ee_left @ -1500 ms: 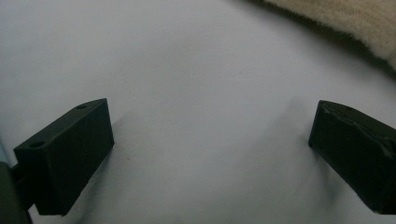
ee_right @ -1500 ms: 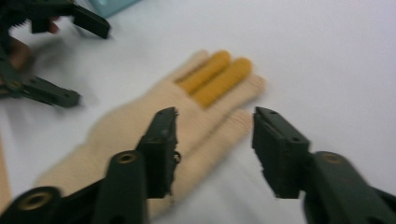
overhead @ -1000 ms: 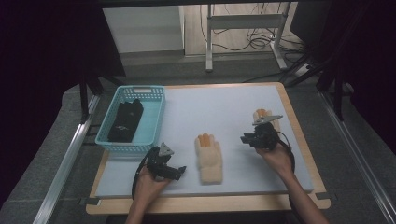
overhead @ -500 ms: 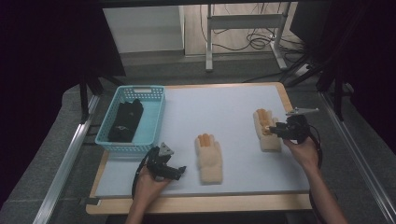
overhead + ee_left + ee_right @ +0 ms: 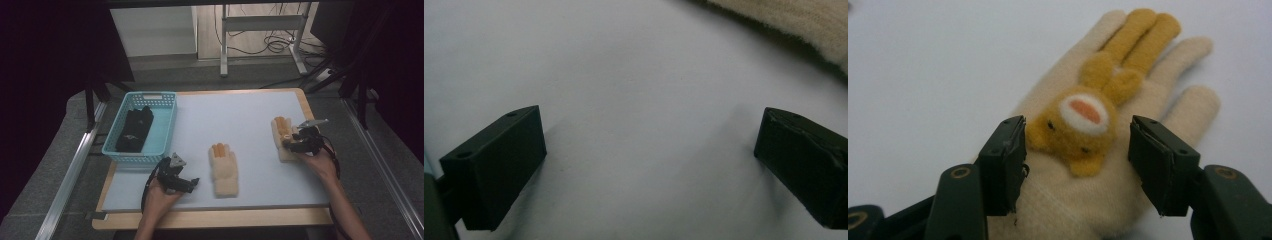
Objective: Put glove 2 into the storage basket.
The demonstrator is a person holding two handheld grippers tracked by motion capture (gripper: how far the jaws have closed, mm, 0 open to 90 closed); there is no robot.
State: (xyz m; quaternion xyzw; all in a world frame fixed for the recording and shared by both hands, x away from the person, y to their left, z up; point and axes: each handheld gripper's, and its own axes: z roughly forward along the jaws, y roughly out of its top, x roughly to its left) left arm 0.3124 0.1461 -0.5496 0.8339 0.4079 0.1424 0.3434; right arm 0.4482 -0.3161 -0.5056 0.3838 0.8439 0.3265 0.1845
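White board on a wooden table point(image 5: 200, 220) carries two cream knitted gloves with orange animal patches. One black pair already lies in the blue plastic basket point(image 5: 165, 125). I judge both cream gloves remain to be sorted. My right gripper point(image 5: 294, 145) spreads its jaws over the right glove point(image 5: 280, 127), not pinching it. My left gripper point(image 5: 186, 184) rests open beside the middle glove point(image 5: 224, 167). Only my right gripper view reveals the bear-like face point(image 5: 1083, 117).

Glove cuff point(image 5: 1068, 220): hidden behind the jaws, cut by the bottom edge.
Cream fabric point(image 5: 804, 22): cropped at the corner, blurred.
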